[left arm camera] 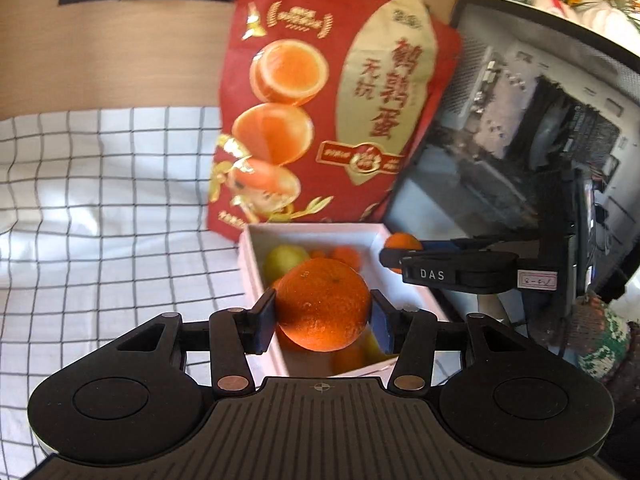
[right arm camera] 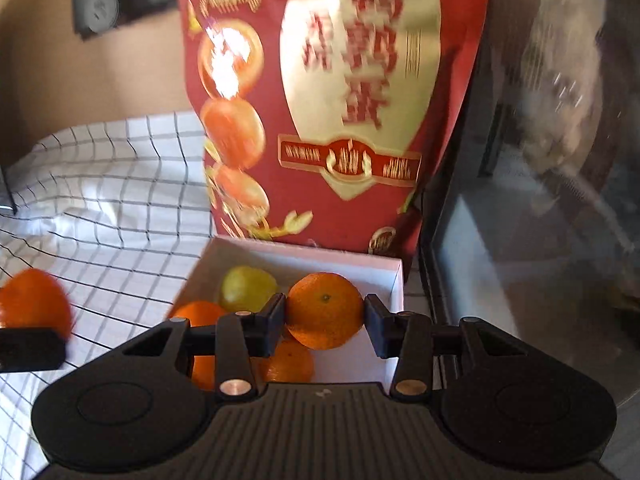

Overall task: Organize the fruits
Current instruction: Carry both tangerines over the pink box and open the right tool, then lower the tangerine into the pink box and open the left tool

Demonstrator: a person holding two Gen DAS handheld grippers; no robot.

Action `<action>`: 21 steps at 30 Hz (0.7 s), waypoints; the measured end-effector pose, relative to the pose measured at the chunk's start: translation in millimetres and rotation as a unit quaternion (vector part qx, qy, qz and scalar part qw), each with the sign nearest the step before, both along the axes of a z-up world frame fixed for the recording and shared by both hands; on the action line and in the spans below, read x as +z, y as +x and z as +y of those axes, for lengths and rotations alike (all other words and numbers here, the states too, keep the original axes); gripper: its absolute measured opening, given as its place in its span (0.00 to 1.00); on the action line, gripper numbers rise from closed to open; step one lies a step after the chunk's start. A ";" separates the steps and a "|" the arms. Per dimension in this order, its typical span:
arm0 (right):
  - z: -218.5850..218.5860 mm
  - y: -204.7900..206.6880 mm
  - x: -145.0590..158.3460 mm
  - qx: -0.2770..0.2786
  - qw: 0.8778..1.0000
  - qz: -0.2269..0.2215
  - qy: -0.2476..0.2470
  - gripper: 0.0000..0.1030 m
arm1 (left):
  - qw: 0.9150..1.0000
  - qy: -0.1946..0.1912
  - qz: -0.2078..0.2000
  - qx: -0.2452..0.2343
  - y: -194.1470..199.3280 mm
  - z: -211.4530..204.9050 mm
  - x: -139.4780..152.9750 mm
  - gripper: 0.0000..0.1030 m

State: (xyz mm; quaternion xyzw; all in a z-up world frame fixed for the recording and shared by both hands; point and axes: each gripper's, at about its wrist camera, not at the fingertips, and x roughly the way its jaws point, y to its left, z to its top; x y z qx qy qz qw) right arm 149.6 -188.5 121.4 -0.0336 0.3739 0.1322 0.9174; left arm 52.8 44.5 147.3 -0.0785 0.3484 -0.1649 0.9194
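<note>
Two wrist cameras look forward along handheld grippers over a table spread with a white tablecloth (left arm camera: 100, 208) crossed by thin dark grid lines.

In the left wrist view, the left gripper (left arm camera: 323, 322) clamps a large orange mandarin (left arm camera: 323, 305) between its two black pads, holding it above the near end of a white cardboard box (left arm camera: 250, 276). Inside the box lie a yellow-green fruit (left arm camera: 285, 261) and a few smaller orange fruits, partly hidden behind the held mandarin. To the right, the right gripper (left arm camera: 394, 258) reaches in from the side over the box's far right corner, with a small mandarin (left arm camera: 403, 241) pinched at its tip.

In the right wrist view, the right gripper (right arm camera: 325, 322) has its jaws closed on that small mandarin (right arm camera: 325, 311), one pad pressing each side, held over the open box (right arm camera: 394, 280). Below and behind it in the box sit the yellow-green fruit (right arm camera: 249, 288) and other mandarins (right arm camera: 287, 362). At the far left edge, blurred, the large mandarin (right arm camera: 34, 300) shows above one black finger of the left gripper.

Behind the box stands a tall red and gold snack bag (left arm camera: 320, 100) printed with pictures of halved orange yolks and Chinese characters. To its right stands a dark computer case (left arm camera: 520, 140) with a glossy see-through side panel.
</note>
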 end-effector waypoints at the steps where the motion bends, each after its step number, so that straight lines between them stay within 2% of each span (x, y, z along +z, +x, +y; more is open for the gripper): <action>1: -0.3 3.3 -6.2 0.000 1.000 0.006 0.000 0.41 | 1.000 0.001 0.003 0.005 1.2 1.5 -1.5 0.52; 5: -0.1 15.3 -22.2 -0.003 1.000 0.027 0.006 0.42 | 1.000 0.004 0.012 0.013 5.6 5.0 -5.7 0.52; 9: -5.7 14.0 -26.7 -0.002 0.999 0.037 0.036 0.53 | 1.000 0.001 0.028 0.010 13.4 4.4 -15.4 0.52; 13: -13.8 -20.4 -25.6 -0.005 0.998 0.033 0.061 0.55 | 0.999 -0.006 0.049 0.012 24.2 1.1 -30.2 0.52; 16: -21.1 -54.1 -23.4 -0.007 0.997 0.024 0.076 0.60 | 0.998 -0.017 0.060 0.008 35.4 -7.4 -38.6 0.52; 19: -23.3 -85.4 -23.2 -0.011 0.997 0.020 0.076 0.61 | 0.997 -0.037 0.068 -0.002 52.1 -18.0 -40.4 0.52; 21: -20.7 -104.1 -23.9 -0.010 0.997 0.020 0.070 0.61 | 0.997 -0.033 0.067 -0.011 64.2 -29.1 -38.7 0.52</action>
